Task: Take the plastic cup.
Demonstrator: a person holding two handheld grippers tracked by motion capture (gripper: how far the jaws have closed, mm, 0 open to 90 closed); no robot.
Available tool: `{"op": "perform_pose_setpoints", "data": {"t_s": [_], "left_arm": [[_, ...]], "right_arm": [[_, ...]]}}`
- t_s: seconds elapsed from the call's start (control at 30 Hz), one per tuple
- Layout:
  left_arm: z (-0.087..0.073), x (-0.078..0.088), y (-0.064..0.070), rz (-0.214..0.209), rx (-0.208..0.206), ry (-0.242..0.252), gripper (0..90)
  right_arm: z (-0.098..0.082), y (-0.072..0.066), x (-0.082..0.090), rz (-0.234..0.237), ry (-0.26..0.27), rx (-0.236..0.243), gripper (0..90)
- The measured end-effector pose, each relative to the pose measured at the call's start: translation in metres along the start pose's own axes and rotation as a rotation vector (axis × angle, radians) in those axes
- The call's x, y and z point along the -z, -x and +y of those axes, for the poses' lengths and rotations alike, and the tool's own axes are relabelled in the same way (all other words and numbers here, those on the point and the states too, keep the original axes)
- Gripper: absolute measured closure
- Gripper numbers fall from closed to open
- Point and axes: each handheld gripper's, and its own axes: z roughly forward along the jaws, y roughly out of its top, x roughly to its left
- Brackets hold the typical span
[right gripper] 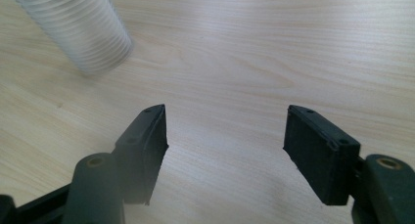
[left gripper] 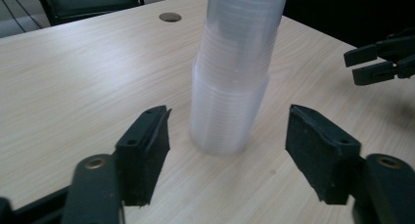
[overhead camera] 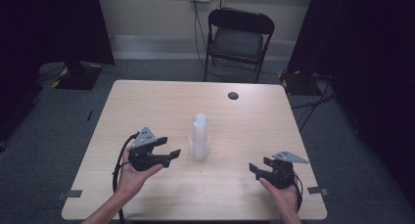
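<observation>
Presently, left gripper [overhead camera: 172, 155] is standing with jaws parted just beside the upright stack of clear cups [overhead camera: 199, 137], grasping nothing; right gripper [overhead camera: 255, 168] is resting released, well apart.

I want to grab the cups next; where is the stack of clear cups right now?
In the high view the stack of clear cups stands upright mid-table, just right of the left tongs, apart from them.
</observation>
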Motion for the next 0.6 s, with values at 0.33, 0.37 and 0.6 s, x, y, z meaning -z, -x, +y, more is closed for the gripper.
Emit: {"op": "perform_pose_setpoints", "data": {"t_s": [0.33,0.37,0.6], "left_arm": [[0.014,-0.017,0.006,-0.111,-0.050,-0.009,49.0],[0.017,-0.017,0.007,-0.110,-0.053,0.020,51.7],[0.030,-0.020,0.010,-0.074,-0.117,0.039,50.1]], "right_arm": [[0.000,0.001,-0.001,0.008,-0.009,0.000,31.8],[0.000,0.001,-0.001,0.008,-0.008,0.000,31.9],[-0.001,0.001,-0.001,0.007,-0.007,-0.006,31.8]]}}
